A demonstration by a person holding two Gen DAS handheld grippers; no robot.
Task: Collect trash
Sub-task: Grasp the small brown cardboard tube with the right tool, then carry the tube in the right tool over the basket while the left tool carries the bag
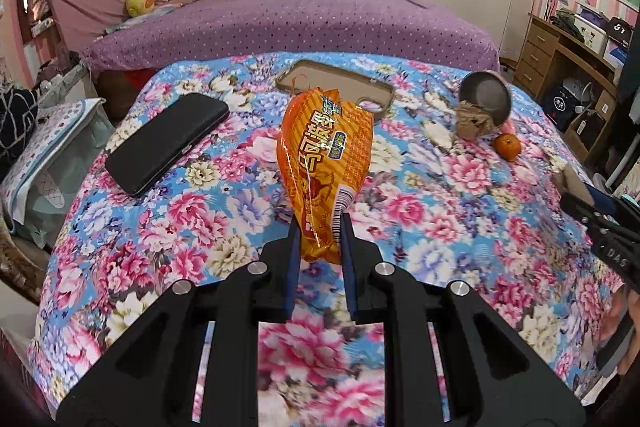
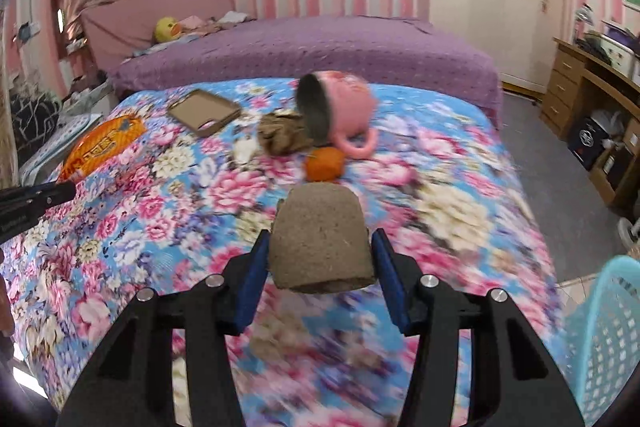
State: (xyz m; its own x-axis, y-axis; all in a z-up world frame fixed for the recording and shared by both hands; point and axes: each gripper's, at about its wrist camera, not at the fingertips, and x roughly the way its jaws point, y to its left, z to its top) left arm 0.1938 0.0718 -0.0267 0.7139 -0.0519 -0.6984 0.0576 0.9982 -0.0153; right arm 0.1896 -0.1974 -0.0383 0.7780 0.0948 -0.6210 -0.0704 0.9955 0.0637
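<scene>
Left gripper (image 1: 319, 227): blue pads were pinched on the lower end of the orange snack wrapper (image 1: 326, 163), centre of the left wrist view
Orange snack wrapper: glossy crinkled foil, elongated, printed text and a barcode, held clear above the floral cloth (image 1: 440, 227)
Right gripper (image 2: 320, 247): jaws half spread, pads pressed on both sides of a brown cardboard tube (image 2: 320, 239), lower centre of the right wrist view
Cardboard tube: matte, rough, rounded; far end hidden, outline blurred
Floral cloth: pink and white blooms on blue, smeared by motion in the lower right wrist view
Pink mug (image 2: 340, 107): on its side, dark interior, touching crumpled brown paper (image 2: 282, 135)
Orange fruit (image 2: 325, 163): round, just beside the mug handle
Blue basket (image 2: 608, 327): perforated plastic, cut off at lower right
Black case (image 1: 168, 143): flat, smooth, left of centre
Tan phone case (image 1: 336, 83): partly hidden behind the wrapper
</scene>
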